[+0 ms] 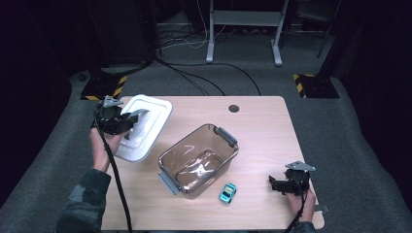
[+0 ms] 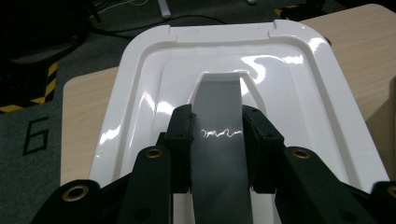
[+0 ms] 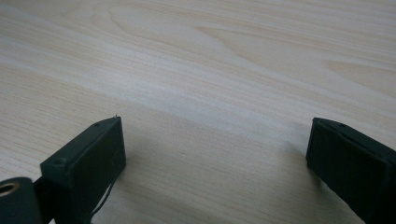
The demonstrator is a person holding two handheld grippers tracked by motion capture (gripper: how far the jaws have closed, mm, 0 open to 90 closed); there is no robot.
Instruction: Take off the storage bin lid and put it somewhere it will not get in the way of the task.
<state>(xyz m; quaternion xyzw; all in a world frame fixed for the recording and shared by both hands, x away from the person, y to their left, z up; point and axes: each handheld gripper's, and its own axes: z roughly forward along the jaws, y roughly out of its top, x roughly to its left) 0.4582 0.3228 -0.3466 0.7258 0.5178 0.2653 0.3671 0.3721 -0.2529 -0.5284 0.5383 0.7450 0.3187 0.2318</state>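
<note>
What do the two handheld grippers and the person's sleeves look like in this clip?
Both grippers are black, angular, two-jaw tools. The left gripper and the right gripper each carry a grey three-cornered plate on top and trail a black cable toward the person. In the left gripper view, brass-coloured rivets sit on the jaw arms. The right gripper's fingers are flat black blocks. The left sleeve is a dark camouflage-like pattern.

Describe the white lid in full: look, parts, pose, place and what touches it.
The white lid is glossy, plastic-looking and rectangular with rounded corners, a raised rim, a stepped inner panel and two notches on its far edge. A grey handle runs along its middle recess. The left gripper is shut on that handle, one jaw on each side. In the high view the lid sits tilted at the table's left rear corner, overhanging the edge, left of the clear box.
</note>
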